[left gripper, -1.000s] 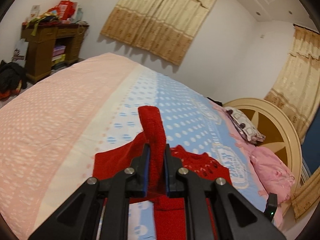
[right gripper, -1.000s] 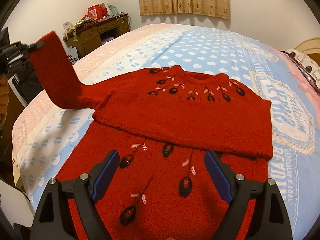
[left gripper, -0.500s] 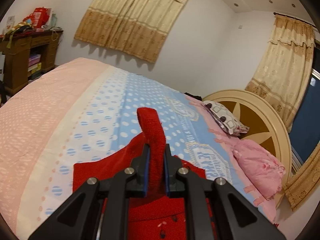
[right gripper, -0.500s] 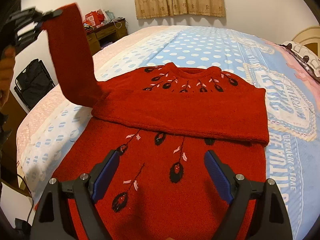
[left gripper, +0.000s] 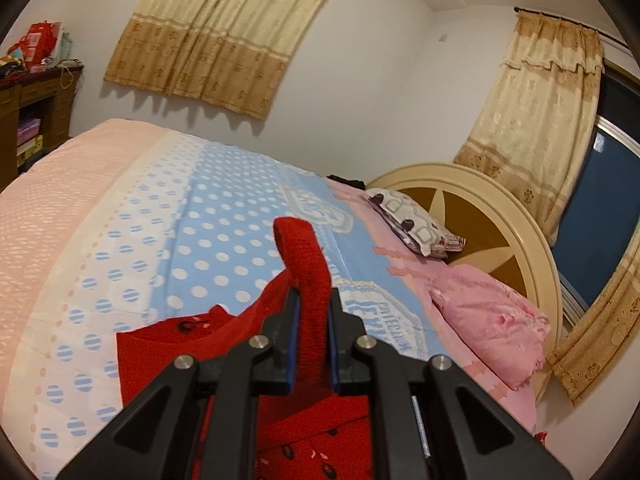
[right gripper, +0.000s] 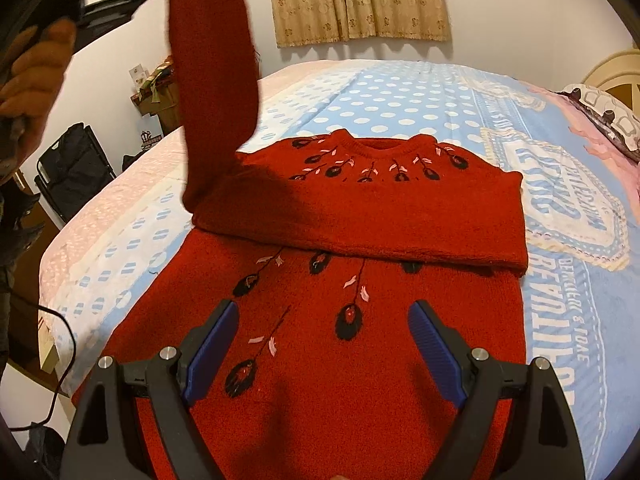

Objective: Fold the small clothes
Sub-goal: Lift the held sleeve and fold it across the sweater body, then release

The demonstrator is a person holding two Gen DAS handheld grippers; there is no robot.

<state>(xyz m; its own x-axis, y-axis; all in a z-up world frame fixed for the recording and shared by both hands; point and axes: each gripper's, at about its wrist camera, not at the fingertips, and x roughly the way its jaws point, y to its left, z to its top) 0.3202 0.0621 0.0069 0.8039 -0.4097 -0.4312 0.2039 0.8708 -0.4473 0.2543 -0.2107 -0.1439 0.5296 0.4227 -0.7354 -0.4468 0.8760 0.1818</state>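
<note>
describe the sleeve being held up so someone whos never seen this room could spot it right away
Find the bed with the blue polka-dot cover; a red sweater lies on it. At its left shoulder one sleeve stands upright, its cuff clamped in the left gripper, unlike the other sleeve, folded flat across the chest.

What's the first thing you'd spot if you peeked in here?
A bright red sweater with dark flowers, spread on the blue spotted bed. The left tongs pinch one sleeve and hold it high over the sweater's left side. The right tongs hover open above the sweater's lower part.

Bed (left gripper: 224,208), pillows (left gripper: 416,220), curtains (left gripper: 224,32), desk (left gripper: 36,116)
</note>
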